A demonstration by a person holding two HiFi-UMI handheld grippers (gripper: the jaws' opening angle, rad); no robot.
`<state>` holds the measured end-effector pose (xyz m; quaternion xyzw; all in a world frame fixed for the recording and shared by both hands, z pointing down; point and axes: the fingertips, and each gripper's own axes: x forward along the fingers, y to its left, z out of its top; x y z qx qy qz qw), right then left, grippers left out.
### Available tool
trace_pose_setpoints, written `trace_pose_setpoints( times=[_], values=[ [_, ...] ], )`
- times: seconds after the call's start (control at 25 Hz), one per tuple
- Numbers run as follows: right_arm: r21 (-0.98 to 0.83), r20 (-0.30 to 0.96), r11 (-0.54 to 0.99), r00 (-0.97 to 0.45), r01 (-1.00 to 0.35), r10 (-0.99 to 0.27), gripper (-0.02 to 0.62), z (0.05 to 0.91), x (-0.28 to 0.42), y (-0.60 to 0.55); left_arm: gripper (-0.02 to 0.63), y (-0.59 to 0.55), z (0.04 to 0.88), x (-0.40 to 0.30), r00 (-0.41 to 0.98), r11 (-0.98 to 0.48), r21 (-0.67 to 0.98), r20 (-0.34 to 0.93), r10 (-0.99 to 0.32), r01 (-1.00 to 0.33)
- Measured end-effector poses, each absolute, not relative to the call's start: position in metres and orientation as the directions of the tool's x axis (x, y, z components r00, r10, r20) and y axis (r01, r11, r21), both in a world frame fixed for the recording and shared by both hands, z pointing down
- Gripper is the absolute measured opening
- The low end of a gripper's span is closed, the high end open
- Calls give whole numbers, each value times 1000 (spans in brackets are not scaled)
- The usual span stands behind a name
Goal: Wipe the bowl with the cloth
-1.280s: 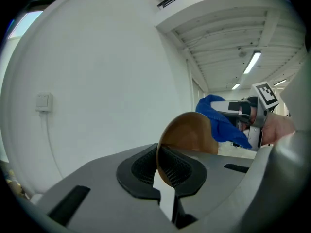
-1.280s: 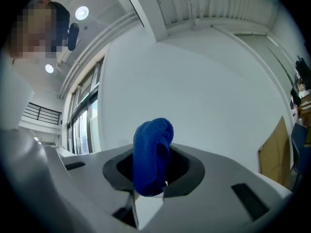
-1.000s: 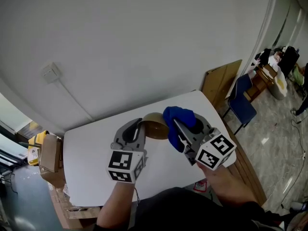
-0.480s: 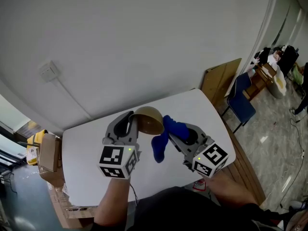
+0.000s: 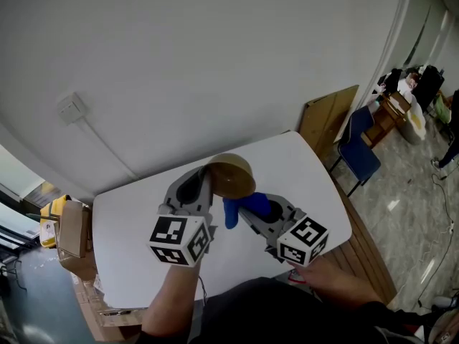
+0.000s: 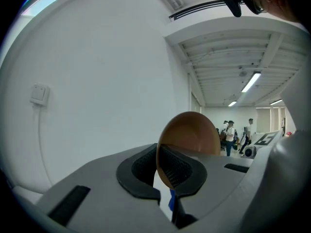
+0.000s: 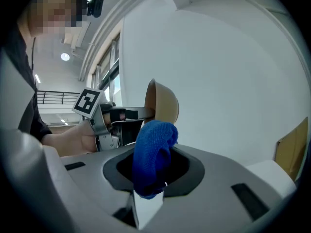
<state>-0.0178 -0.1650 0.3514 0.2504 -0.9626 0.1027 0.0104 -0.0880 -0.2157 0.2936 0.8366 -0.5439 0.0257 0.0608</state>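
Observation:
A brown bowl is held in the air on its side above the white table. My left gripper is shut on its rim, and its jaws have just been closing on that rim. In the left gripper view the rim runs edge-on between the pads, with the bowl rising above them. My right gripper is shut on a bunched blue cloth, just below and in front of the bowl. In the right gripper view the cloth stands up from the jaws, with the bowl behind it.
A cardboard sheet leans on the wall at the table's far right, with a blue chair beside it. Cardboard boxes stand left of the table. A wall switch sits on the white wall.
My right gripper has sunk and moved left with the cloth, from beside the bowl to just under it. The left gripper has rolled the bowl a little.

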Motion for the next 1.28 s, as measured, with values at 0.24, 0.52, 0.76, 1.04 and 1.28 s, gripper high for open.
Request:
trace_pose_setpoints(
  times=[0.24,0.52,0.76,1.04,1.28],
  values=[
    [-228,82,868,-897,-442,-435,76,360,-32,-156,17,-212,291,-56,500,-484,161,77,-863,-860],
    [-261,67,869,-906,-421,-419,76,358,-35,-153,29,-218,308,-66,482,-471,112,120,-868,-875],
    [-285,40,847,-889,-448,-456,75,352,-15,-160,28,-221,314,-87,439,-425,121,129,-889,-897],
    [-322,-109,818,-840,-476,-531,77,311,29,-174,15,-222,343,-105,401,-386,110,205,-893,-916],
    [-342,-143,767,-777,-543,-614,76,298,72,-191,15,-222,373,-95,424,-403,131,282,-861,-906]
  ],
)
